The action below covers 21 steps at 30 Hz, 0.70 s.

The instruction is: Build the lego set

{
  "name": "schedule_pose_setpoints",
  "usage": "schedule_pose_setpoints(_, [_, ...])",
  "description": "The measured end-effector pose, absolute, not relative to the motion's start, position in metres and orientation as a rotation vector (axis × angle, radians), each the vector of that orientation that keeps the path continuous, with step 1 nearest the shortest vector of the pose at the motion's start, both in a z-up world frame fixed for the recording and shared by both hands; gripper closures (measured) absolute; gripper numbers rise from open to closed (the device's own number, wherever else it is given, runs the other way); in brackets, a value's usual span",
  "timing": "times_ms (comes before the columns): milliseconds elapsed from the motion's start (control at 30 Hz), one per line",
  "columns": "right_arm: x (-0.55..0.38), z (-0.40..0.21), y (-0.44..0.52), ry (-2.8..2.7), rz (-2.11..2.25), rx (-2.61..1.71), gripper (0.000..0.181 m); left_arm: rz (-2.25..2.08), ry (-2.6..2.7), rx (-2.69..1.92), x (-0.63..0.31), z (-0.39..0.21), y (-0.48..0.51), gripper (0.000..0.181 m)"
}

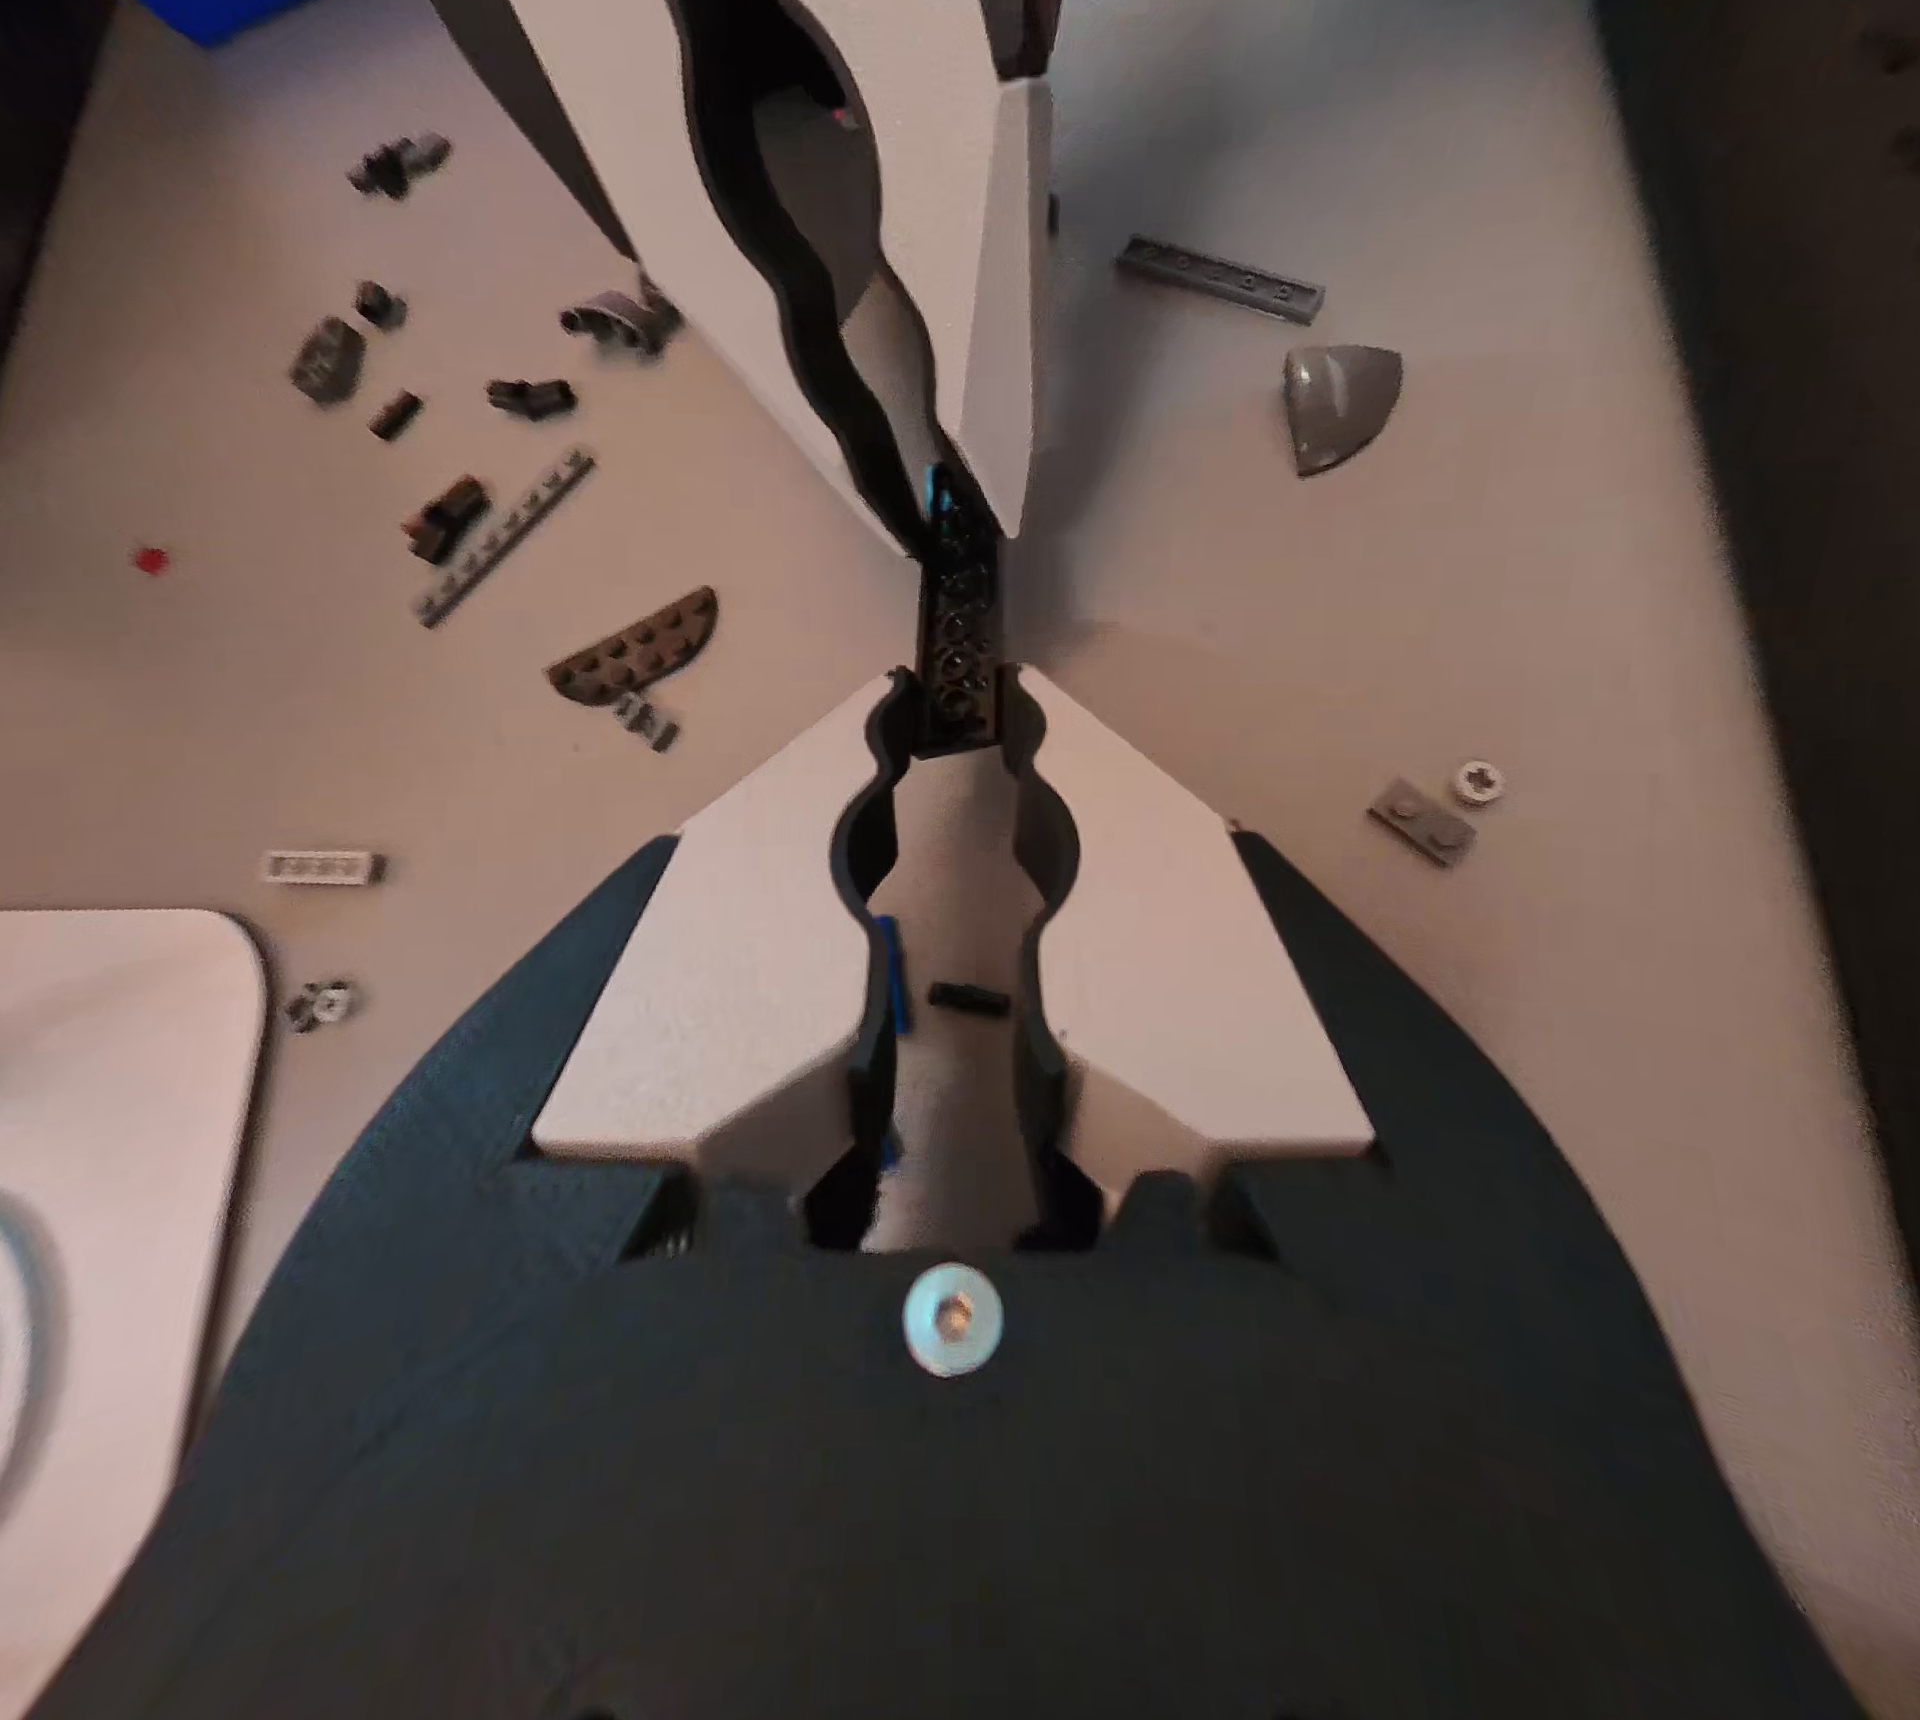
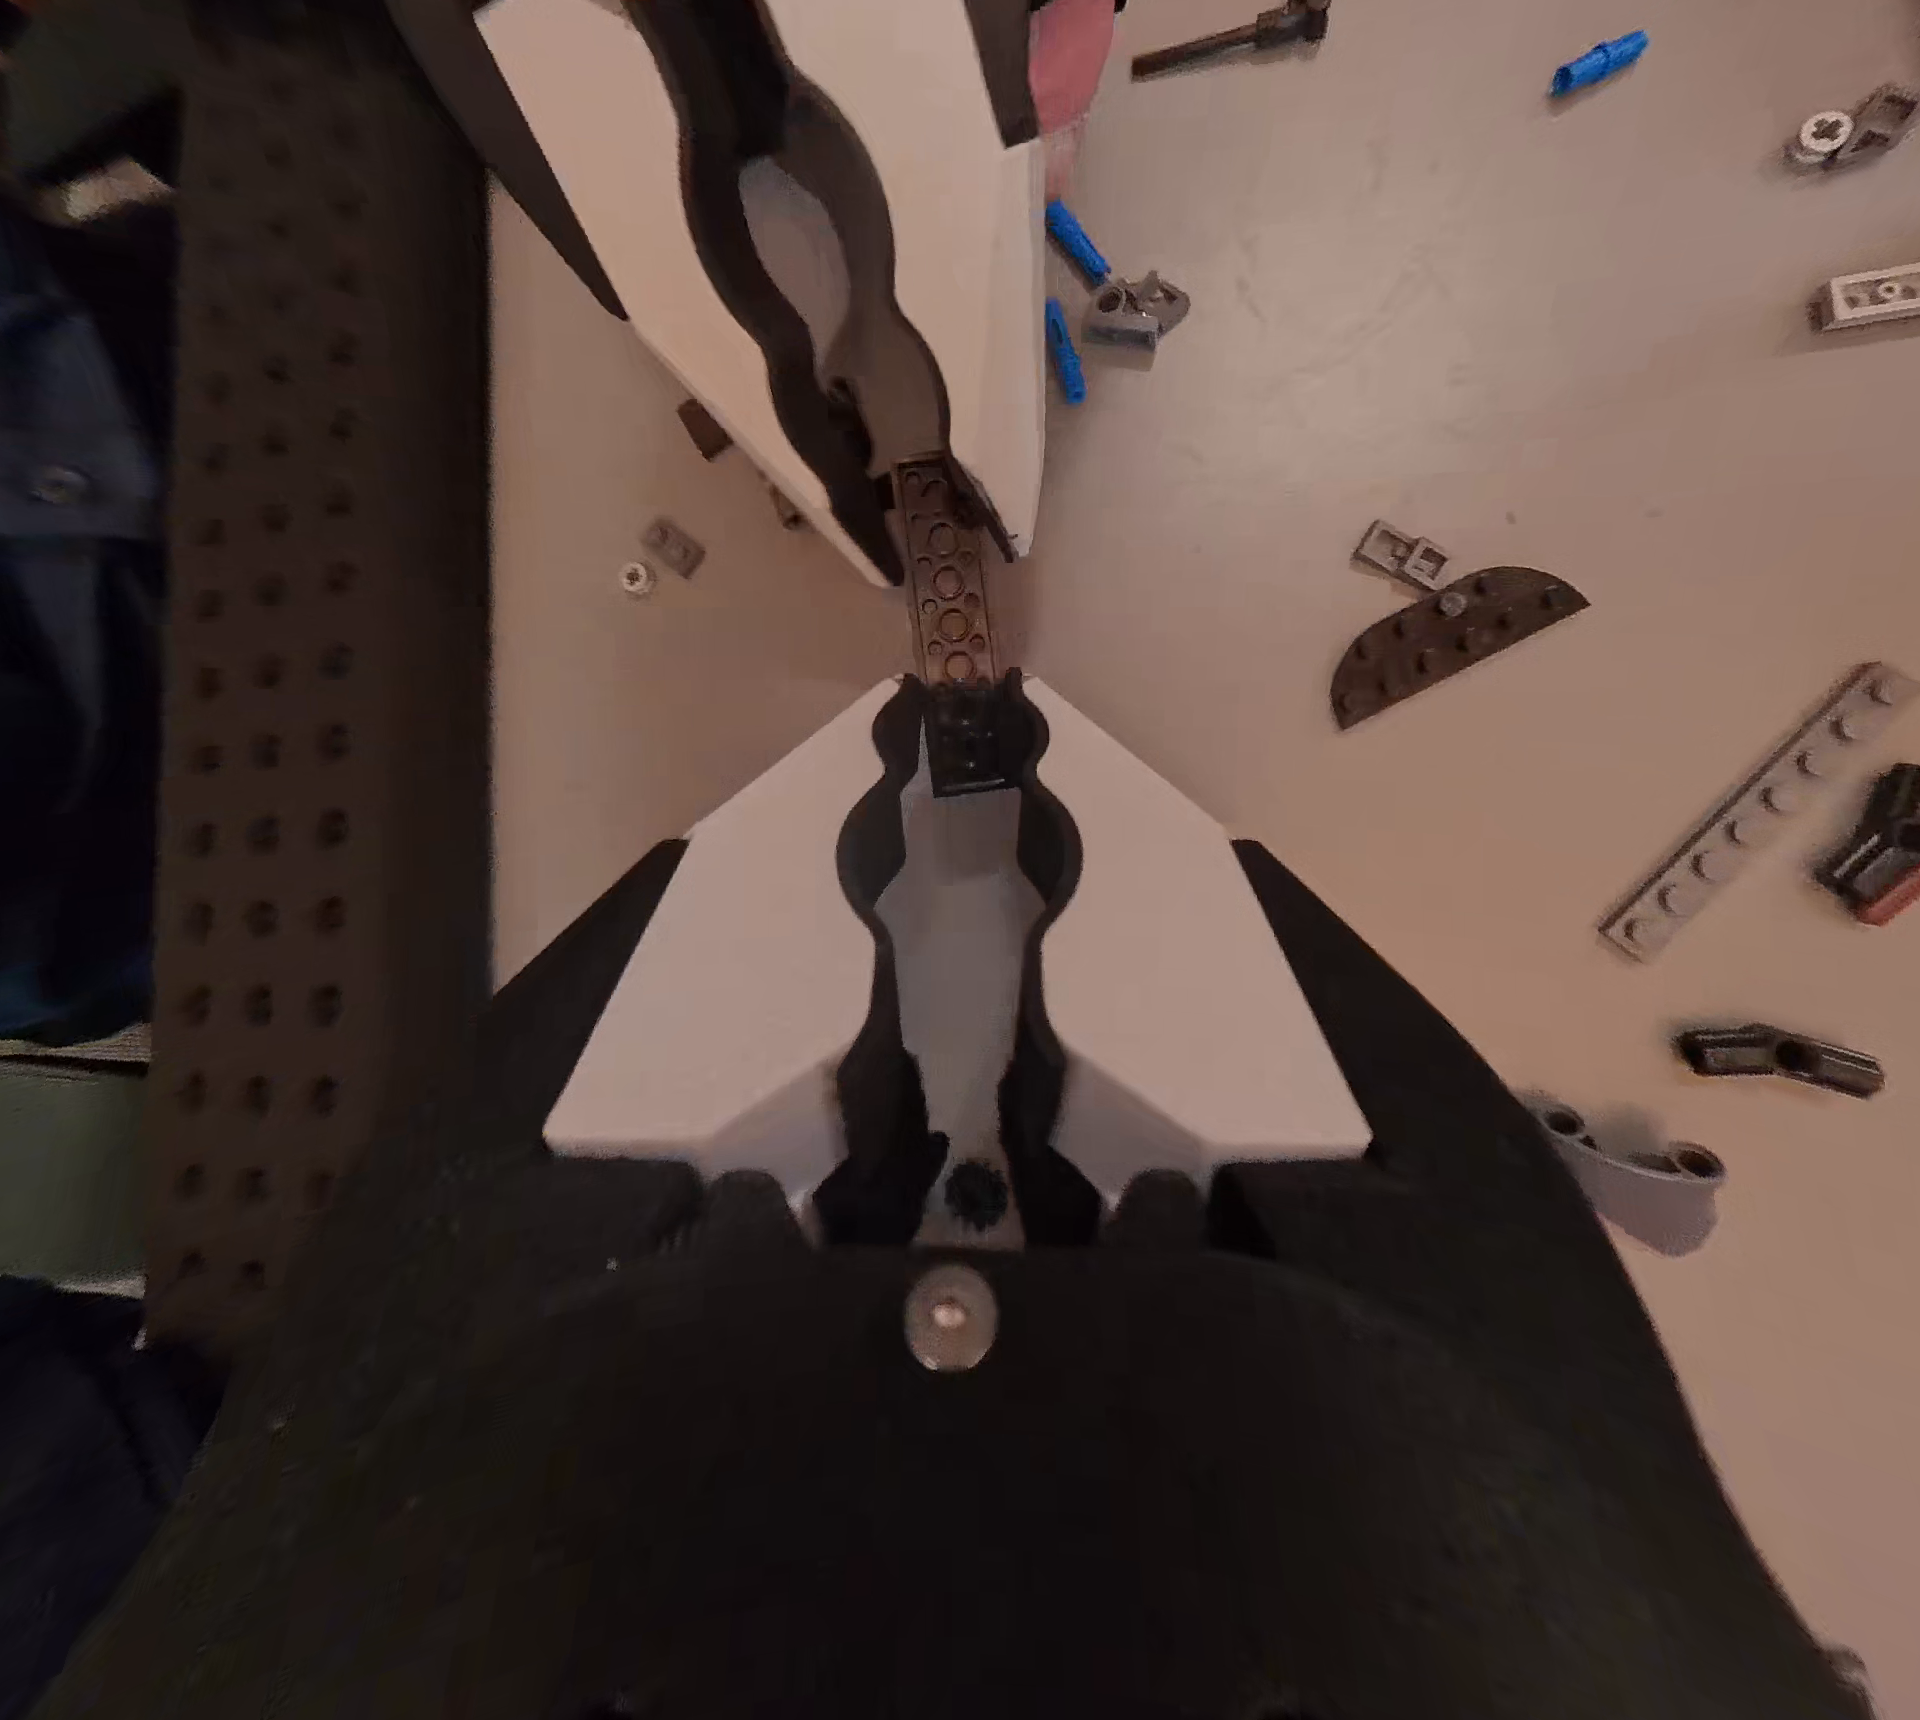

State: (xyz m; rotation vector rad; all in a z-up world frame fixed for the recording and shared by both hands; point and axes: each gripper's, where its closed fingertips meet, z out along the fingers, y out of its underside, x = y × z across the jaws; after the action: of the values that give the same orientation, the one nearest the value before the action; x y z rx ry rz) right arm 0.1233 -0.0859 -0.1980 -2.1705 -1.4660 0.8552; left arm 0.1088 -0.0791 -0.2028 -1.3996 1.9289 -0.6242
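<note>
A long black studded plate (image 1: 961, 631) hangs in the air between my two grippers, above the pale table (image 1: 1195, 631). My left gripper (image 1: 961, 694) is shut on its near end. The right gripper (image 1: 956, 517) comes from above in this view and is shut on the far end. In the right wrist view the plate (image 2: 945, 579) shows its underside. My right gripper (image 2: 961, 704) is shut on that end, where a small black studded piece (image 2: 966, 751) sits between the jaws. The left gripper (image 2: 935, 527) pinches the other end.
Loose pieces lie around: a dark half-round plate (image 1: 639, 647) (image 2: 1455, 642), a long grey plate (image 2: 1756, 808), a grey strip (image 1: 1221, 278), a grey curved wedge (image 1: 1340, 403), blue pins (image 2: 1075, 242). A dark perforated board (image 2: 270, 631) runs along one table edge. A white sheet (image 1: 114, 1151) lies at the left. Both grippers' tips are close together, under 4 cm apart. The dark half-round plate (image 1: 639, 647) is about equally far from each gripper, around 8 centimeters. The right camera catches it too, in the right wrist view (image 2: 1432, 645).
</note>
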Motion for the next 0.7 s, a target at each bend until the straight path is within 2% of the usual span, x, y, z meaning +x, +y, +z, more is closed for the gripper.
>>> schedule_pose_setpoints(167, [0.125, -0.190, -0.077, -1.433, 0.819, -2.118, 0.167, -0.709, 1.874, -1.462, 0.109, -0.197, -0.075, 0.168])
schedule_pose_setpoints(267, [0.131, -0.183, -0.062, -1.471, 0.549, -2.023, 0.151, -0.890, 1.771, -1.609, 0.107, -0.192, -0.069, 0.168])
schedule_pose_setpoints(333, [0.129, -0.175, -0.058, -1.521, 0.374, -1.897, 0.148, -1.082, 1.713, -1.704, 0.106, -0.188, -0.071, 0.168])
schedule_pose_setpoints(500, [0.122, -0.176, -0.055, -1.653, 0.056, -1.747, 0.158, -1.389, 1.529, -1.852, 0.103, -0.179, -0.065, 0.169])
schedule_pose_setpoints(633, [0.115, -0.182, -0.058, -1.667, 0.070, -1.757, 0.177, -1.550, 1.498, -1.858, 0.101, -0.172, -0.071, 0.169])
schedule_pose_setpoints(700, [0.115, -0.182, -0.061, -1.641, 0.154, -1.798, 0.179, -1.563, 1.493, -1.850, 0.101, -0.171, -0.072, 0.169])
